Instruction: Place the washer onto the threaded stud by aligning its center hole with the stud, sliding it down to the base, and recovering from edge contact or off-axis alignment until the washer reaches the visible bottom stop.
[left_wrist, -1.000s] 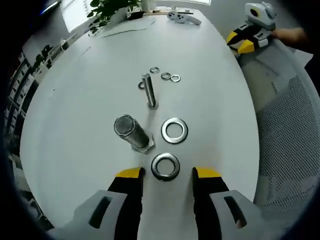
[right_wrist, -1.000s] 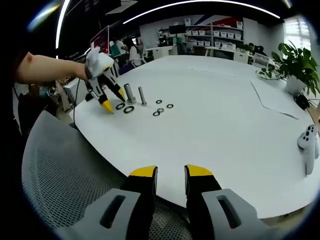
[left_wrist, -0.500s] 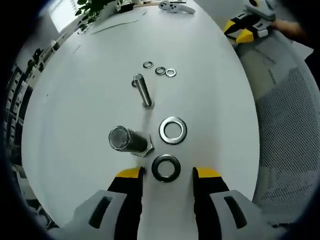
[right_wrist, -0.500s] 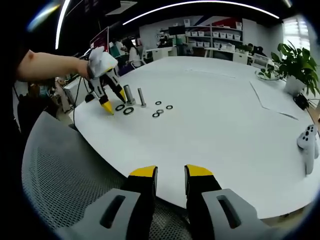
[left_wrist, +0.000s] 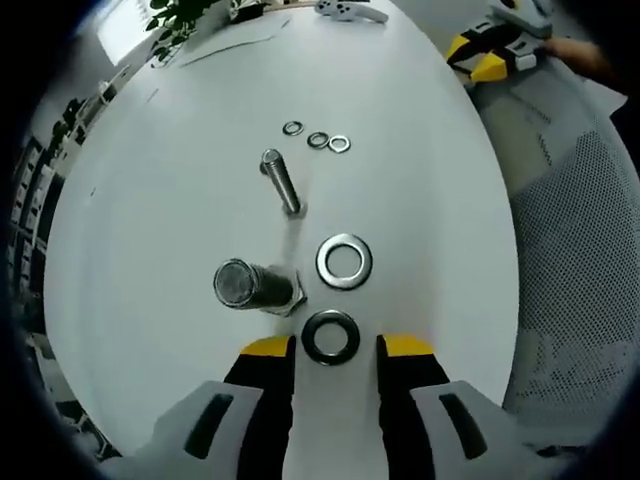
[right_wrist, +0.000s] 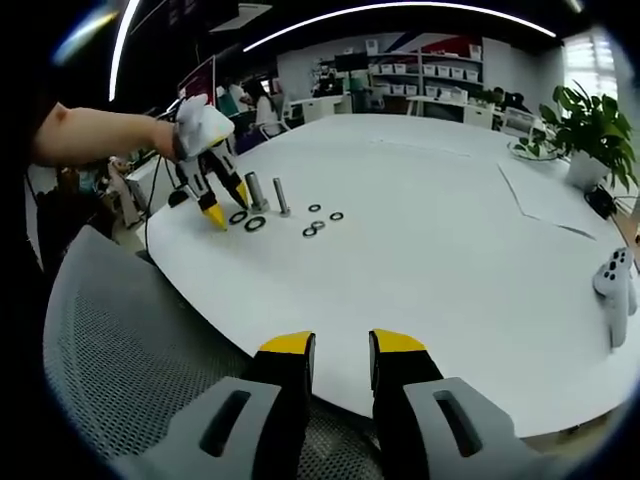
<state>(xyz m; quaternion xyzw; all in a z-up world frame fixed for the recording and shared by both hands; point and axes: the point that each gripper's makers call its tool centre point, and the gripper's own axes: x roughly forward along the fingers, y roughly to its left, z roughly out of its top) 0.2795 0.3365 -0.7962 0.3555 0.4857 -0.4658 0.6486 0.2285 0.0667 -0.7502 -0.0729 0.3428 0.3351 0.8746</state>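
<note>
Left gripper view looks down along the left gripper (left_wrist: 335, 347), whose yellow-tipped jaws stand apart on either side of a dark washer (left_wrist: 331, 337) lying flat on the white surface (left_wrist: 160, 200). The jaws bracket the ring closely but I cannot tell whether either tip touches its rim — nothing is gripped yet. That washer sits directly ahead of the gripper, between the tips, so the coming move reads as a simple closing on it. Just beyond it lies a second, brighter washer (left_wrist: 345, 261), and up and to the left of the dark one stands the thick threaded stud (left_wrist: 248, 285) on its hex base, seen nearly end-on so its length is foreshortened. Its axis appears upright from the surface, though the fisheye tilt makes that hard to be sure of. A thinner stud (left_wrist: 281, 183) stands farther off, with three small washers (left_wrist: 317, 139) beyond it.

Once lifted, the washer would need carrying a short way left and forward to sit over the thick stud's top — the left gripper is far the nearer of the two.

Right gripper view shows the right gripper (right_wrist: 335, 352) hanging over the surface's near edge, jaws a modest gap apart and holding nothing, well away from the work. The left gripper (right_wrist: 222, 204) shows there, small, by the studs; the washers are too small to read from that side.
</note>
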